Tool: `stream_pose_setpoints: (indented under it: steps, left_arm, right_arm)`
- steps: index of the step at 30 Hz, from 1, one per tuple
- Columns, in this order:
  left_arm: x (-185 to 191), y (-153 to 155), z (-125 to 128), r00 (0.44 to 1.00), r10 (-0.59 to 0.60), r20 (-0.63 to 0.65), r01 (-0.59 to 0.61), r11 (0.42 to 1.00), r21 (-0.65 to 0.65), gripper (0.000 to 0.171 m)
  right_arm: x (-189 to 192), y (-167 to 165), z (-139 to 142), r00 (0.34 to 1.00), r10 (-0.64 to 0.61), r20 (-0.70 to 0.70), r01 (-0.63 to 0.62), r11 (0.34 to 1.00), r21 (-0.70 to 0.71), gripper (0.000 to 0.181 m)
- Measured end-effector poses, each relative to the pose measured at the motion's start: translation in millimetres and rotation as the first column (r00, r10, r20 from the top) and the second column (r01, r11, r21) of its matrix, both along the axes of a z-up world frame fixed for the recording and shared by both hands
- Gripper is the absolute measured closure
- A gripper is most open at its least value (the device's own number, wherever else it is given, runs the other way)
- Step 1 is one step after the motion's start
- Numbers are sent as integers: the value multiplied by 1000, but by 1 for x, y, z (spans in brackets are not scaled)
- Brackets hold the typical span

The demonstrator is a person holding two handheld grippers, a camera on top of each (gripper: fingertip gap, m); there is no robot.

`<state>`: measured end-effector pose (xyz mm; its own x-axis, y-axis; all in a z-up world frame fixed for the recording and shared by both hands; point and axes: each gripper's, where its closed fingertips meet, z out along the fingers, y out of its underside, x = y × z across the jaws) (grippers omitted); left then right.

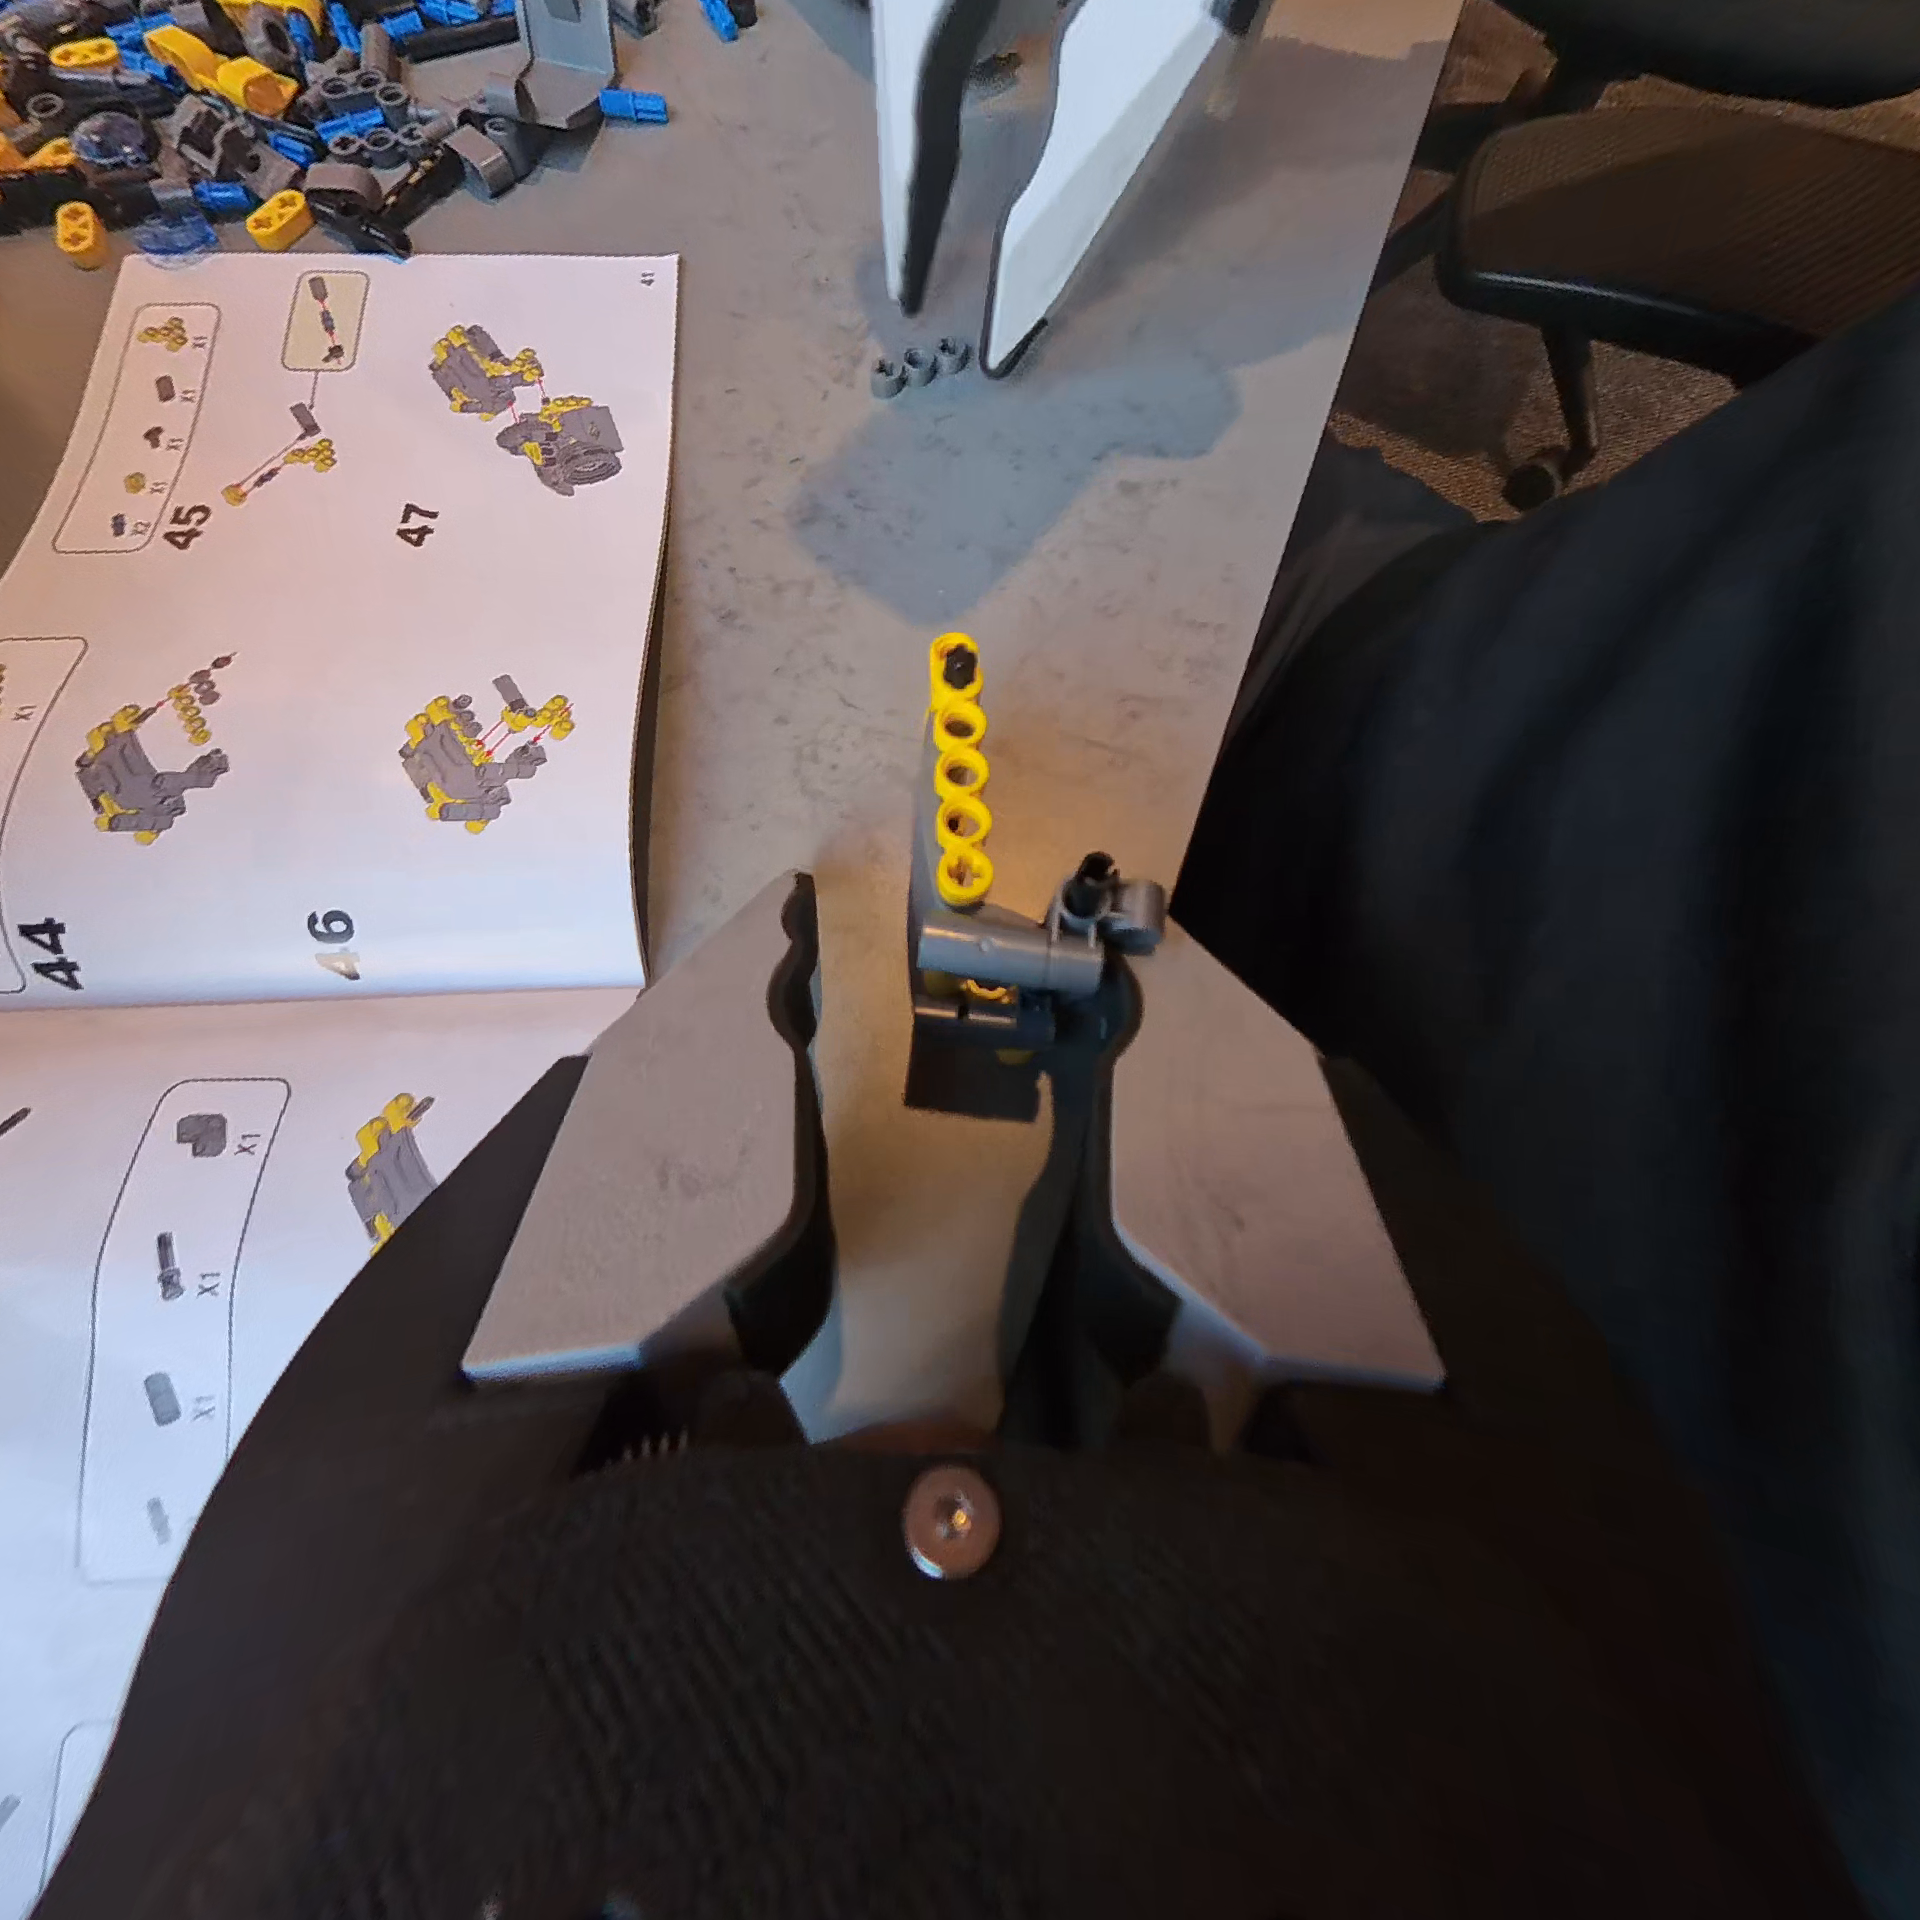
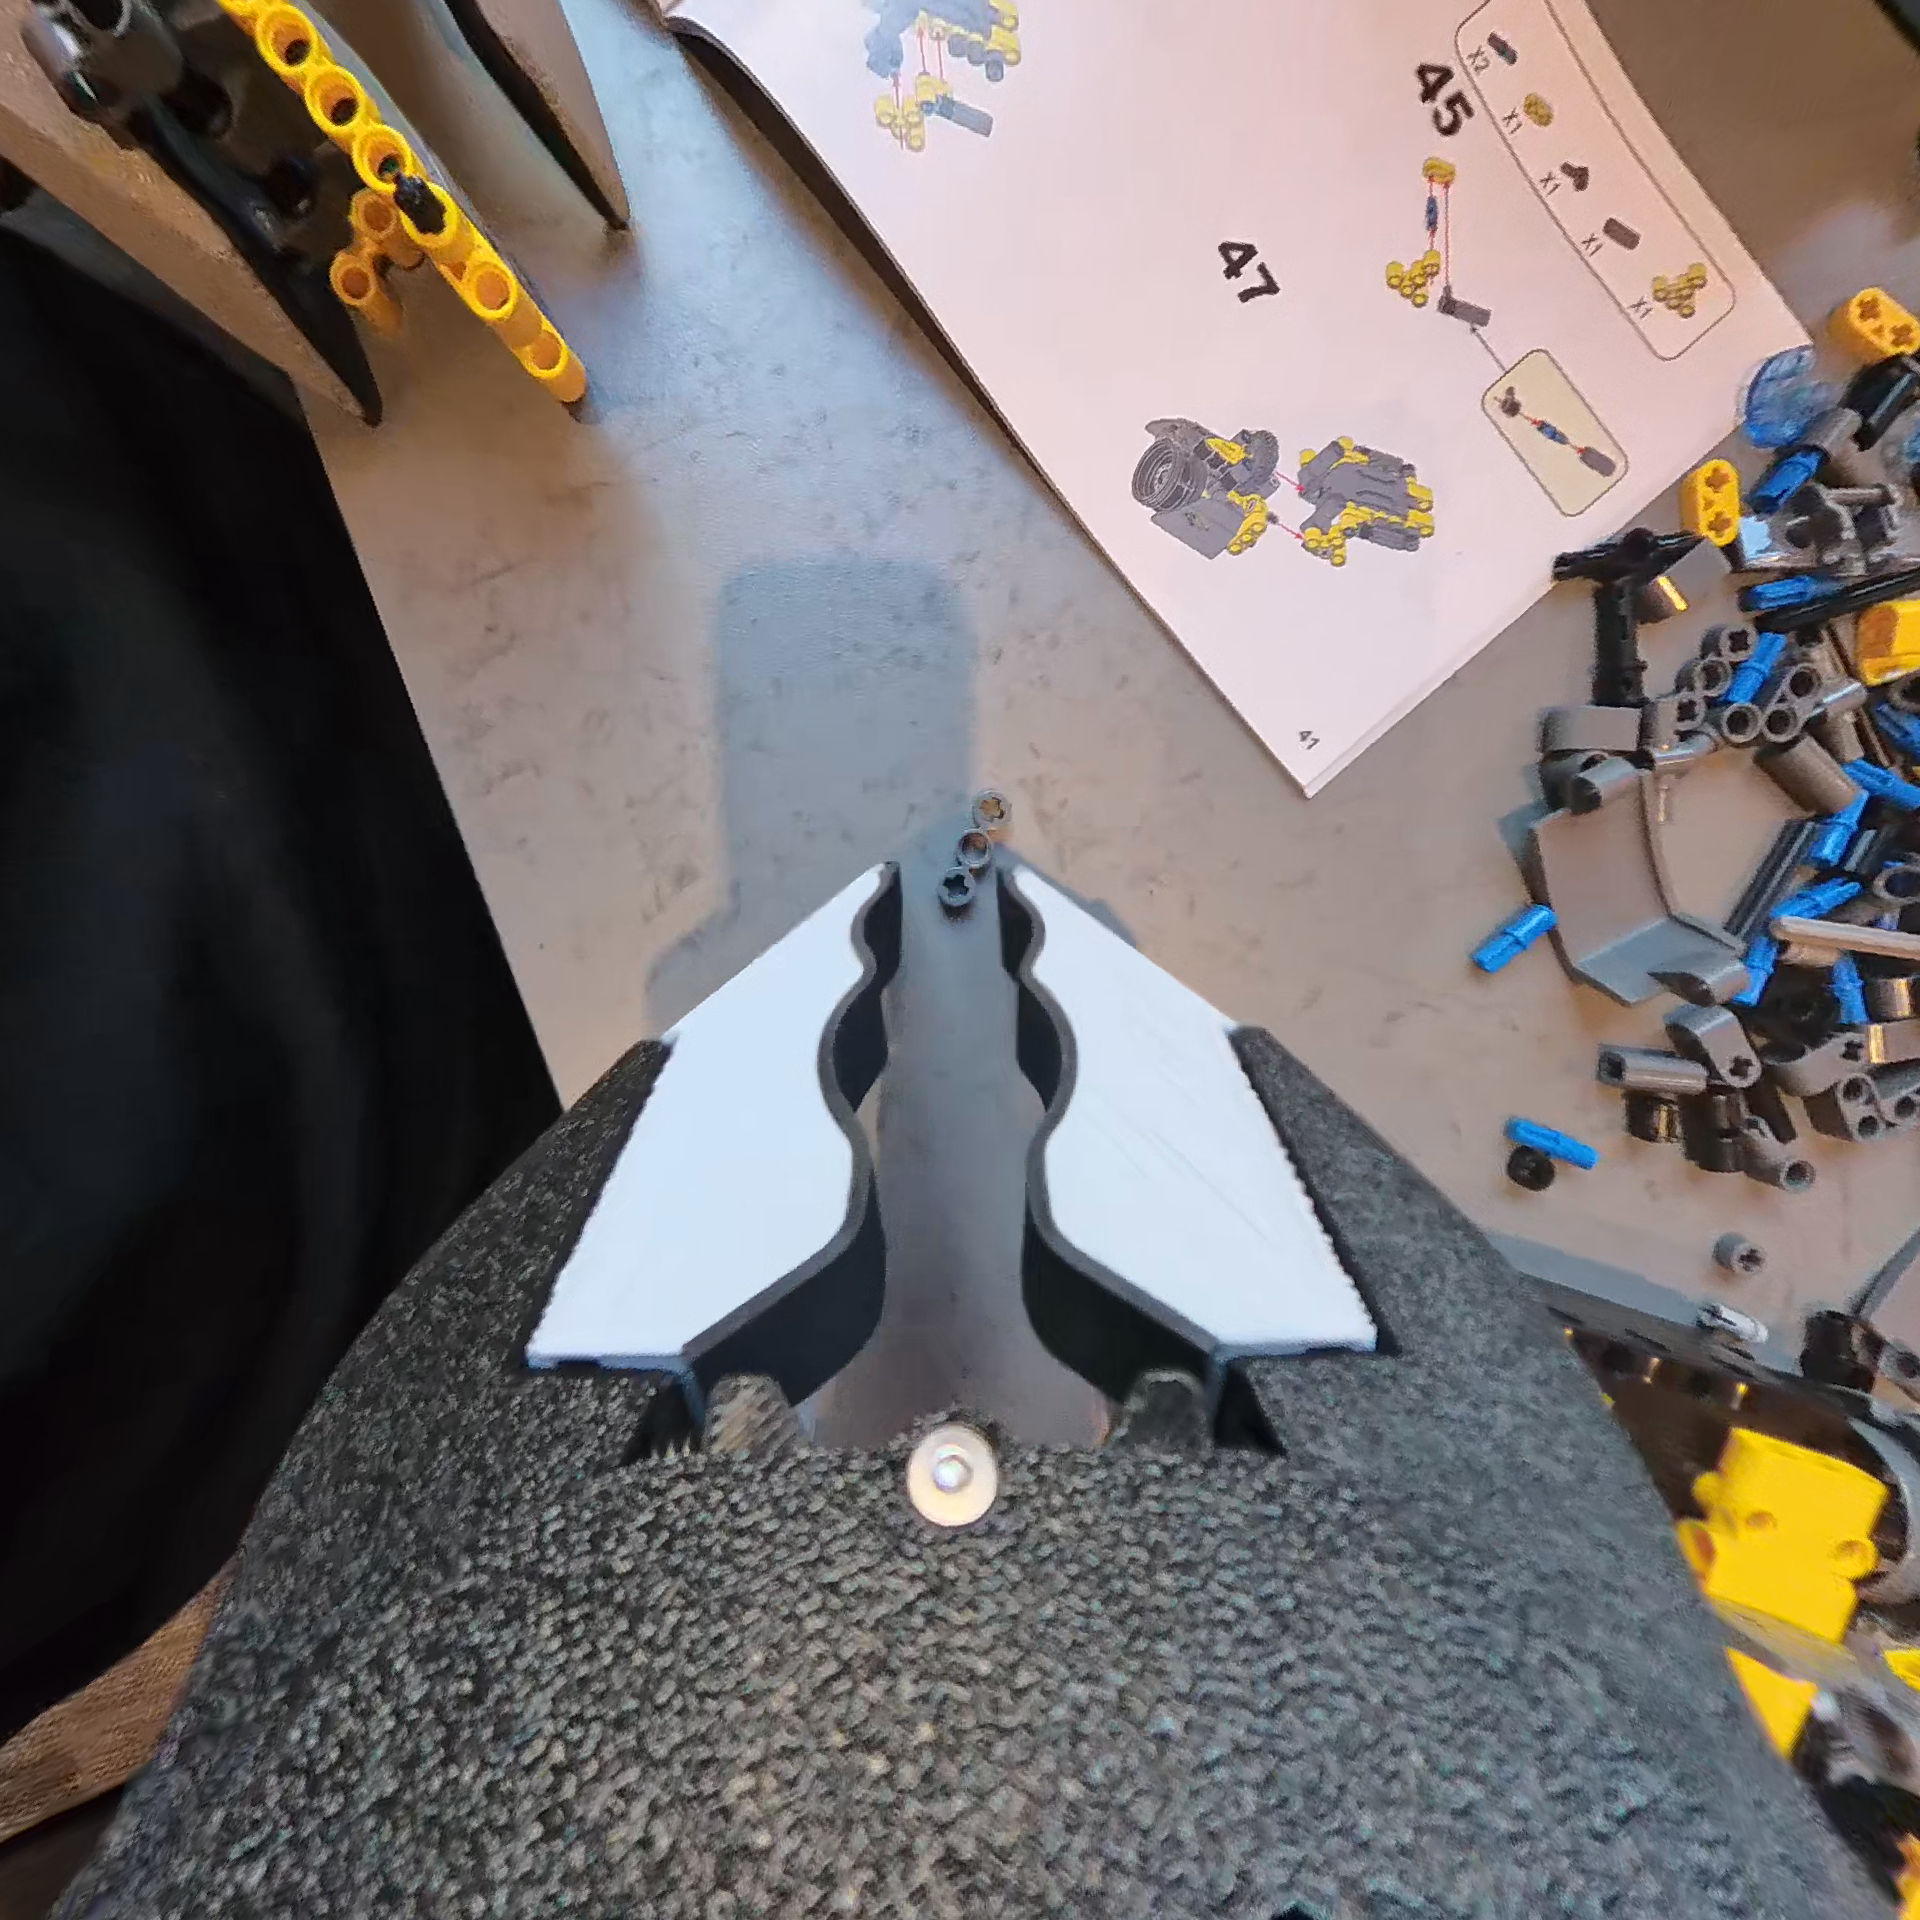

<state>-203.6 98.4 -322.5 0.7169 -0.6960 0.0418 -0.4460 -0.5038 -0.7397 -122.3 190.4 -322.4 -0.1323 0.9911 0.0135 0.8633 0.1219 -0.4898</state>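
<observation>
- Grey, mottled worktop (image 1: 790, 582) carries every item; its edge runs diagonally beside a person's dark clothing (image 1: 1621, 935).
- Left tongs (image 1: 971, 935): grey-faced fingers stand wide apart. A small brick assembly (image 1: 997, 966) sits against the inner face of the right-hand finger, while the other finger stands clear of it, so whether it is gripped cannot be told.
- Brick assembly: a yellow five-hole beam (image 1: 961, 769) rises upright from a grey connector block, with a black pin in its top hole; in the right wrist view the same yellow beam (image 2: 416, 208) appears at upper left between the left tongs' fingers.
- Right tongs (image 2: 945, 883): white-faced fingers are narrowly parted, tips down at the worktop.
- Small grey three-hole beam (image 2: 971, 852) lies flat on the worktop between and just beyond the tips of the right tongs; contact with the fingers cannot be told. The left wrist view shows the same beam (image 1: 920, 366) between the two white tips.
- Open instruction booklet (image 1: 343, 623) lies flat on the worktop, beside both tongs.
- Loose pile of blue, yellow, grey and black bricks (image 2: 1766, 831) lies beyond the booklet's far edge.
- Partly built yellow and black model (image 2: 1787, 1558) shows at lower right of the right wrist view.
</observation>
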Motion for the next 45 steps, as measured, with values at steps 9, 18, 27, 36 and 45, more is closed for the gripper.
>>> stream_pose_setpoints:
  steps: [9, 18, 27, 36, 45]
  left_arm:
    - [-2, 5, 0, 999, -33, -19, 33, 999, -22, 120]
    - [-9, -3, 7, 999, -35, 13, 35, 999, -18, 117]
    - [-8, -7, -1, 986, -156, -60, 156, 988, -4, 120]
    - [-11, -4, 0, 983, -167, -71, 169, 985, 22, 115]
    - [-16, 9, -1, 991, -117, -64, 118, 993, 10, 122]
  right_arm:
    - [-5, -9, 2, 999, 14, -52, -17, 998, -58, 175]
    - [-24, -43, 22, 973, 152, -173, -170, 981, -97, 175]
    - [-59, -81, 49, 900, 246, -359, -292, 953, -80, 175]
    - [-89, -104, 49, 879, 348, -326, -353, 935, 47, 180]
    - [-77, -67, 48, 924, 225, -309, -239, 971, -9, 148]
